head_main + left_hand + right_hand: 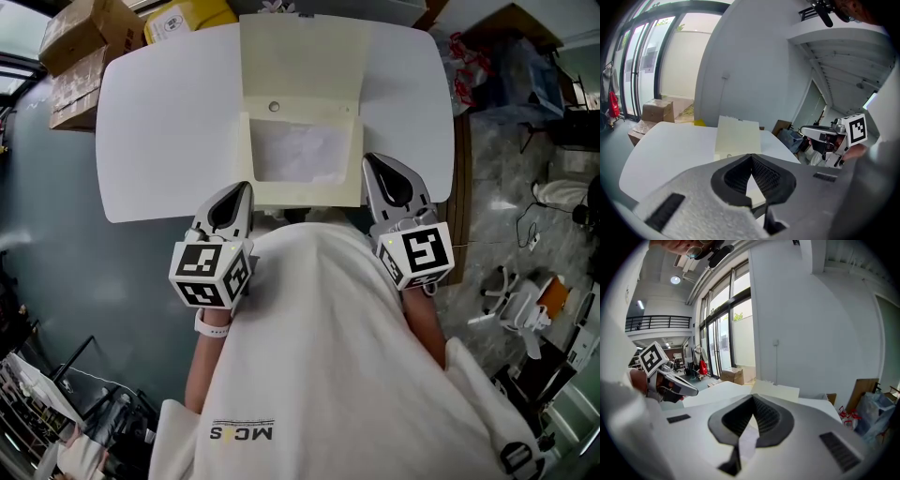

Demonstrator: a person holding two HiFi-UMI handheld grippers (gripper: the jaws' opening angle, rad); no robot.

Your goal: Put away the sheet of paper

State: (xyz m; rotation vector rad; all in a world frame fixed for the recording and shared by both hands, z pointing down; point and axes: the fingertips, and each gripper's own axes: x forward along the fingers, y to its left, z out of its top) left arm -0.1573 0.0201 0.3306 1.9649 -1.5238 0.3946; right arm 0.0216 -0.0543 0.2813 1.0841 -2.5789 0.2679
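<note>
White shirt (319,356) fills the bottom of the head view. Beyond it the left gripper (242,192) and right gripper (370,161) flank a cream folder (300,56) lying open on the table (159,122), with the sheet of paper (298,152) in its pocket. Left gripper view: jaws pressed together. Right gripper view: jaws meet at the tips.

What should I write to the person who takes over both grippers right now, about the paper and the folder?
Left gripper: fingers shut, nothing between them, at the folder's near left corner.
Right gripper: fingers shut, apparently empty, at the folder's near right corner.
Folder: lies open on the table, with its flap folded back, away from the person.
Sheet of paper: inside the folder's pocket, where it can be seen.
Done: the paper is in.
Left: probably to close the flap over the pocket.
</note>
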